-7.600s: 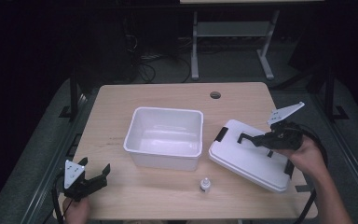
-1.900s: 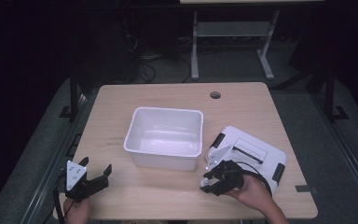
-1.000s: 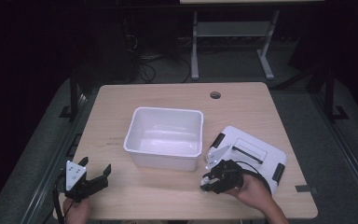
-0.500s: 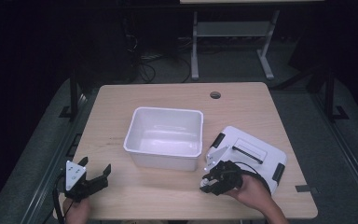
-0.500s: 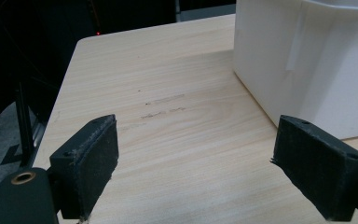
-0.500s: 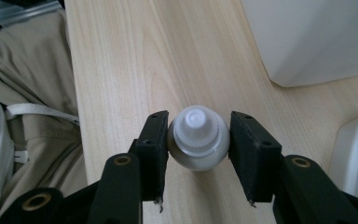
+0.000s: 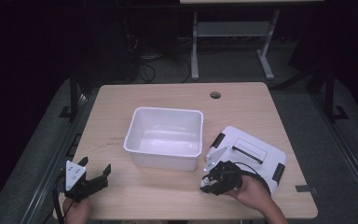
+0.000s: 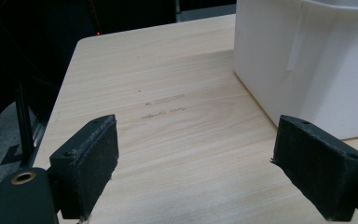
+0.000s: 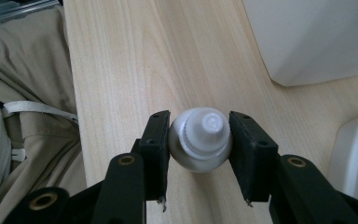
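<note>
Here, the right hand-held gripper (image 9: 199, 140) clamps a small white round plastic bottle with a ribbed cap (image 9: 200, 139) just above the pale wooden surface (image 9: 121, 60), where the rounded sides could squirt from its pads if the squeeze slackens during lifting.

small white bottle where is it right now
The small white bottle sits between the pads of the right hand-held gripper, on the table near its front edge, just ahead of the white tub and left of the lid.
</note>
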A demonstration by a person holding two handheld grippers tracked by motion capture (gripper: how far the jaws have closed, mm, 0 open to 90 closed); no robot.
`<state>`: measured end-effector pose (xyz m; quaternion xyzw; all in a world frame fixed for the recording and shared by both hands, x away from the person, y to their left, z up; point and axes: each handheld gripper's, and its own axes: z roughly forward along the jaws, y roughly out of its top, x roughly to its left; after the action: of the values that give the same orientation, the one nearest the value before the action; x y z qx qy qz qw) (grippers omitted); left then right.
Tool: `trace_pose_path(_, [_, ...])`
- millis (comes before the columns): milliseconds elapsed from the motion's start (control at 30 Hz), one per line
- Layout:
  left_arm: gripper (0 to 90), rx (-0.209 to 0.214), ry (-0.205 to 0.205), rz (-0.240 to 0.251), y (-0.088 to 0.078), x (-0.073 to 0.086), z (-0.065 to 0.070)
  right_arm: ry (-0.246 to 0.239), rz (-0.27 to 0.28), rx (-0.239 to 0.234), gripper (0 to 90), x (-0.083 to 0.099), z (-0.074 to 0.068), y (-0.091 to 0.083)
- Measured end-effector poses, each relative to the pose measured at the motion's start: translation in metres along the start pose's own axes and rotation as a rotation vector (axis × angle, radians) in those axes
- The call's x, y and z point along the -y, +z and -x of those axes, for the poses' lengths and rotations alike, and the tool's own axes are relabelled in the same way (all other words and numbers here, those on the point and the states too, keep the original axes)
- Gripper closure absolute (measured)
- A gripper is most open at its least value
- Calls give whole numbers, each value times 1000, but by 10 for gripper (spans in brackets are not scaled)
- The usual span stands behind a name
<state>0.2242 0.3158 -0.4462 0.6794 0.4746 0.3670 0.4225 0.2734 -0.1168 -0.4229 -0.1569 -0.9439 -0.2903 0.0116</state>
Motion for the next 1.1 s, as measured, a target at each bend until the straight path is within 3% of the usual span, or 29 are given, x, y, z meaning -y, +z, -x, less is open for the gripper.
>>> trace_pose_path(367, [130,2,-5,1,0,0,0,17,34,1,597,1,-1,-11])
trace_pose_path(1100, [130,11,-11,-2,2,1,0,26,81,27,597,-18,-1,-58])
